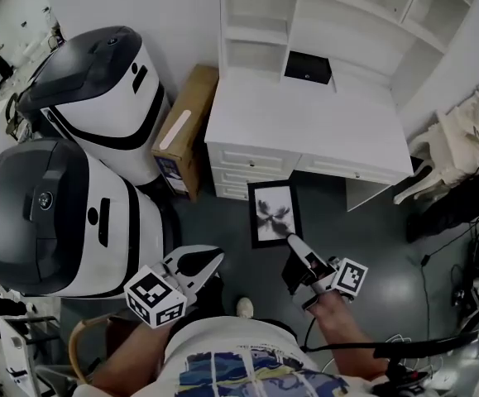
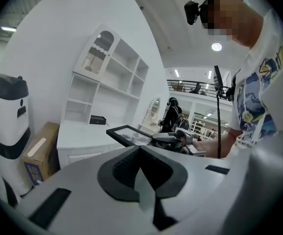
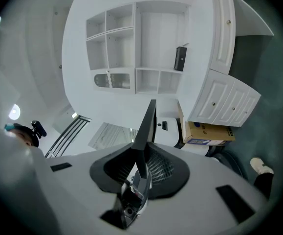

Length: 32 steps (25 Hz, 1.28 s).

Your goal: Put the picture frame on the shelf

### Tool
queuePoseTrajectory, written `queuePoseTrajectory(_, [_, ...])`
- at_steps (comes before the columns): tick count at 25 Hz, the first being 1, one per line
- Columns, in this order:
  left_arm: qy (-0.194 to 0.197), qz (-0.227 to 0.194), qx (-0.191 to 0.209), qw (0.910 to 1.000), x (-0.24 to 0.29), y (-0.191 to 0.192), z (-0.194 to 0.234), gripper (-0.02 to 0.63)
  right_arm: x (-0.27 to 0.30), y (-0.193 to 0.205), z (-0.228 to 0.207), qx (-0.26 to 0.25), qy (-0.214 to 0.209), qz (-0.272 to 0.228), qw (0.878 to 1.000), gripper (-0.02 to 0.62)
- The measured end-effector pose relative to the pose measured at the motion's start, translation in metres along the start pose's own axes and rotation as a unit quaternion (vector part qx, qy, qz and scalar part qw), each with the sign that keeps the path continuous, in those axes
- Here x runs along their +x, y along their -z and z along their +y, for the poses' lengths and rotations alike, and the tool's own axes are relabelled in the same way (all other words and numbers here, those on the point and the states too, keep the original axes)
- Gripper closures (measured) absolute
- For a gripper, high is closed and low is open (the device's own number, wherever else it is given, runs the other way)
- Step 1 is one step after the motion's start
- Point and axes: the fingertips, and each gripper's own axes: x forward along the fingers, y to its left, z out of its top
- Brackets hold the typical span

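Observation:
A black picture frame (image 1: 274, 212) with a dark print hangs above the floor in front of the white desk (image 1: 305, 122). My right gripper (image 1: 293, 251) is shut on the frame's near edge. In the right gripper view the frame (image 3: 146, 126) stands edge-on between the jaws of that gripper (image 3: 142, 155), pointing toward the white shelf unit (image 3: 131, 48). My left gripper (image 1: 193, 263) hangs to the left of the frame, shut and holding nothing. In the left gripper view the frame (image 2: 129, 133) shows beyond this gripper's (image 2: 140, 148) closed jaws. The shelf unit (image 1: 256, 23) rises at the back of the desk.
A small black box (image 1: 308, 68) sits on the desk below the shelves. A cardboard box (image 1: 185, 131) leans at the desk's left. Two big white and black machines (image 1: 98, 89) (image 1: 49, 213) stand further left. A white chair (image 1: 454, 151) and cables (image 1: 438, 337) lie at the right.

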Motion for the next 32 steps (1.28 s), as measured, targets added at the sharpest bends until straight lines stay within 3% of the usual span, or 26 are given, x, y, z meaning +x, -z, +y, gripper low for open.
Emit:
queuePoseTrajectory(10, [0.039, -0.005, 0.021, 0.9990, 0.027, -0.057, 0.114, 0.594, 0.130, -0.072, -0.003, -0.028, 0.009, -0.026, 0.999, 0.508])
queuePoseTrajectory(15, [0.061, 0.010, 0.051, 0.9968, 0.031, -0.079, 0.161, 0.594, 0.190, -0.107, -0.004, -0.035, 0.009, -0.056, 0.998, 0.508])
queuePoseTrajectory(21, [0.050, 0.005, 0.038, 0.9980, 0.029, -0.092, 0.208, 0.594, 0.243, -0.152, -0.007, -0.041, 0.019, -0.084, 0.995, 0.508])
queuePoseTrajectory(32, [0.005, 0.005, 0.026, 0.9996, 0.076, -0.135, 0.278, 0.594, 0.350, -0.281, -0.020, -0.056, 0.004, -0.091, 0.994, 0.508])
